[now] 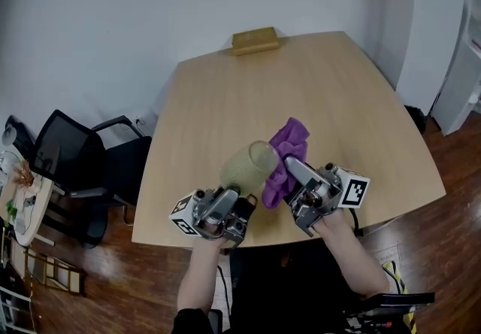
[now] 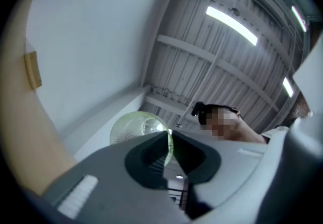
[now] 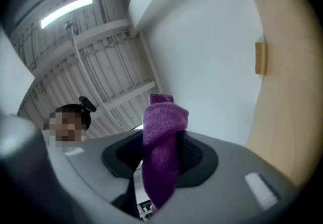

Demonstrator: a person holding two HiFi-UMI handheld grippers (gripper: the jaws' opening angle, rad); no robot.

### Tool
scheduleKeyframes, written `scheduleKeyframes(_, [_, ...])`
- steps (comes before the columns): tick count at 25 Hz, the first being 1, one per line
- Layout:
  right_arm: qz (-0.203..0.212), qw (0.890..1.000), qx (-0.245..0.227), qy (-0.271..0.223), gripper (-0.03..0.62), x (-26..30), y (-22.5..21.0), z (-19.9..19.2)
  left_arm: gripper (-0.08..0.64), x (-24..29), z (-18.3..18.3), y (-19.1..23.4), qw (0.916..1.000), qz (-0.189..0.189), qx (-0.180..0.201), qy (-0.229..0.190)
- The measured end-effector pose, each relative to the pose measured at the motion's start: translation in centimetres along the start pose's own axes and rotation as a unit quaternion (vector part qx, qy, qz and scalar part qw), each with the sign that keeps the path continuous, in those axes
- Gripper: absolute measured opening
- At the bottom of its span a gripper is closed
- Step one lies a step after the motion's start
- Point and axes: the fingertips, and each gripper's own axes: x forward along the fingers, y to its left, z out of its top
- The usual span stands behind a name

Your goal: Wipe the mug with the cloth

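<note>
A pale green translucent mug [image 1: 249,165] is held up over the table's near edge, its mouth turned toward the purple cloth [image 1: 284,159]. My left gripper [image 1: 239,201] is shut on the mug's rim; in the left gripper view the thin green rim [image 2: 169,143] runs between the two dark pads, and the mug's bowl [image 2: 135,128] shows beyond. My right gripper [image 1: 289,167] is shut on the purple cloth, which rises bunched from between its pads [image 3: 160,155]. The cloth lies against the mug's right side in the head view.
The light wooden table [image 1: 316,99] carries a small tan box [image 1: 255,40] at its far edge. A black office chair [image 1: 71,159] stands at the table's left. A white cabinet [image 1: 458,77] is at the right. Both gripper views tilt up toward ceiling lights.
</note>
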Motion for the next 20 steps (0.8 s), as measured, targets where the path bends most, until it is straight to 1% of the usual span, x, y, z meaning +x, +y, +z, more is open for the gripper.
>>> scheduleKeyframes(3, [0.006,0.999,-0.004,0.04,0.144,-0.5,-0.7,-1.7,0.041,0.4,-0.3,0.3,0.9994,0.0,-0.029,0.018])
scheduleKeyframes(4, [-0.001,0.999,-0.007,0.054,0.144,-0.7,-1.0,-2.2,0.041,0.5,-0.3,0.3,0.9989,0.002,-0.039,0.025])
scheduleKeyframes(6, [-0.03,0.995,-0.027,0.096,0.144,-0.9,-1.8,-3.4,0.044,0.7,-0.4,0.4,0.9974,0.006,-0.055,0.046])
scheduleKeyframes(7, [-0.05,0.99,-0.042,0.127,0.144,-1.0,-2.4,-4.3,0.049,0.8,-0.5,0.3,0.9966,0.007,-0.058,0.058])
scheduleKeyframes(8, [-0.07,0.983,-0.059,0.162,0.144,-1.2,-2.9,-5.3,0.052,0.9,-0.7,0.3,0.9958,0.008,-0.058,0.071])
scheduleKeyframes(10, [-0.107,0.964,-0.09,0.225,0.144,-1.8,-3.9,-7.0,0.05,1.1,-1.3,0.4,0.9938,0.016,-0.042,0.102])
scheduleKeyframes(11, [-0.121,0.957,-0.103,0.242,0.144,-2.2,-4.3,-7.4,0.044,1.1,-1.5,0.5,0.9924,0.022,-0.029,0.117])
scheduleKeyframes(12, [-0.132,0.954,-0.11,0.245,0.144,-2.6,-4.5,-7.2,0.041,1.0,-1.7,0.6,0.991,0.028,-0.014,0.13])
scheduleKeyframes(13, [-0.14,0.956,-0.109,0.233,0.144,-2.9,-4.7,-6.6,0.041,0.9,-1.7,0.8,0.9897,0.033,0.0,0.139])
scheduleKeyframes(14, [-0.145,0.962,-0.101,0.21,0.144,-3.3,-4.8,-5.6,0.041,0.7,-1.5,0.9,0.9888,0.038,0.013,0.144])
scheduleKeyframes(16, [-0.135,0.979,-0.065,0.135,0.144,-4.0,-4.6,-2.9,0.041,0.4,-1.0,1.0,0.9878,0.043,0.035,0.146])
scheduleKeyframes(17, [-0.117,0.989,-0.034,0.088,0.144,-4.3,-4.2,-1.4,0.041,0.2,-0.9,1.0,0.9873,0.045,0.044,0.146])
scheduleKeyframes(18, [-0.093,0.995,0.002,0.04,0.144,-4.5,-3.6,-0.1,0.041,0.1,-0.8,1.0,0.9865,0.047,0.053,0.148])
scheduleKeyframes(19, [-0.069,0.997,0.032,-0.001,0.144,-4.5,-3.0,1.1,0.041,0.1,-0.9,1.1,0.9856,0.048,0.061,0.15])
scheduleKeyframes(20, [-0.048,0.997,0.055,-0.034,0.144,-4.5,-2.4,2.0,0.041,0.1,-1.0,1.1,0.9846,0.047,0.068,0.154])
